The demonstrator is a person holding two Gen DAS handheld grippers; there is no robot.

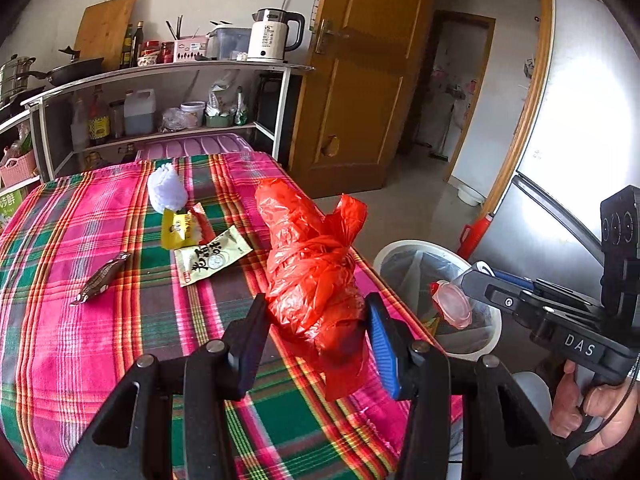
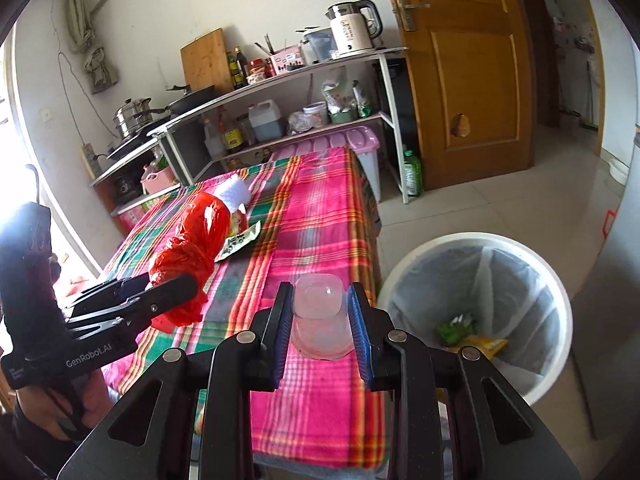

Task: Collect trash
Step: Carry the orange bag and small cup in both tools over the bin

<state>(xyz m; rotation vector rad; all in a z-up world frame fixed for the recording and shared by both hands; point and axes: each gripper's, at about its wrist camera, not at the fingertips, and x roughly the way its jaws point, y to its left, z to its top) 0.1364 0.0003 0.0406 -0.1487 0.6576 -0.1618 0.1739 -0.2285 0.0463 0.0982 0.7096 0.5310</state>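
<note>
The left claw [image 1: 316, 332] is clamped on a crumpled red bag [image 1: 312, 268], which sits between its two fingers and sticks out forward and upward past their tips, held above the plaid-covered surface [image 1: 80, 360] near its right edge. The right claw [image 2: 318, 316] is closed on a clear plastic cup [image 2: 318, 312], squeezed between the blue pads [image 2: 362, 344] over the surface's edge, just left of the white bin [image 2: 552, 280]. The lined bin stands on the floor beside the surface, with green and yellow wrappers [image 2: 468, 336] at its bottom. Left on the cloth: a white wad [image 1: 166, 192], a yellow packet [image 1: 176, 230], a cream sachet [image 1: 210, 260] and a brown wrapper [image 1: 100, 278], all well ahead of the left claw.
</note>
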